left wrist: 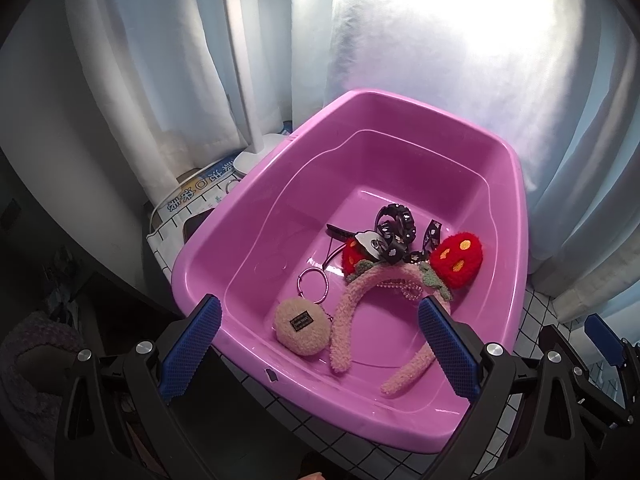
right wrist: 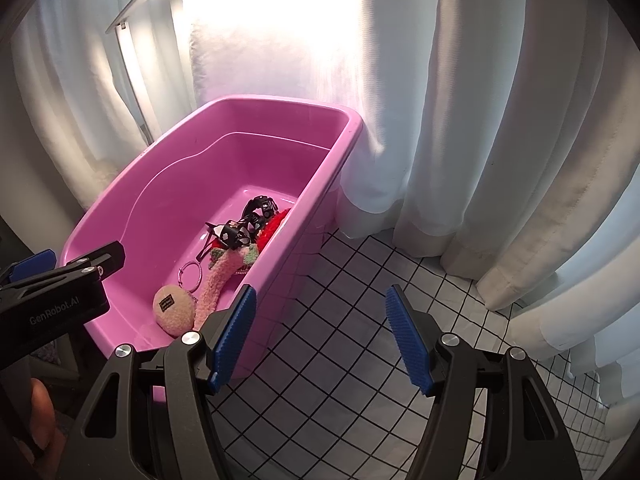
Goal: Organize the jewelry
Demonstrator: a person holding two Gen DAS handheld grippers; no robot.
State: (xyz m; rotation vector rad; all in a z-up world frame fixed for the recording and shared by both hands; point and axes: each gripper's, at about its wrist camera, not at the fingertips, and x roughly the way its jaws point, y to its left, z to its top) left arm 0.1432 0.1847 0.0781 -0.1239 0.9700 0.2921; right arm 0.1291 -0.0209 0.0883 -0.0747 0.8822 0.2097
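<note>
Reaching into the tub point(left wrist: 400, 112) comes first here, and by my reading nothing has been picked yet. The left gripper point(left wrist: 320, 344) hangs over the near rim with its jaws wide apart and nothing between them. The right gripper point(right wrist: 320, 332) sits outside the tub, above the checked cloth point(right wrist: 352, 360), jaws likewise apart and empty.

All the jewelry lies on the tub floor. The puff charm point(left wrist: 303, 326) rests nearest, alone, joined by a short chain to the ring point(left wrist: 313, 286). Beyond it the fuzzy headband point(left wrist: 356, 300) arches across, its strawberry ears point(left wrist: 458, 258) under a black studded band point(left wrist: 394, 222) and a tangle of ribbon. A bead chain point(left wrist: 404, 289) lies under the headband's arch.

The charm looks the best start: it is free of the pile, soft and easy to pinch. Come down with the left jaws straddling its body rather than the ring, which would likely slip. Lifting slowly lets the ring trail clear of the headband. Pulling at the tangled pile first would probably drag several pieces together.
</note>
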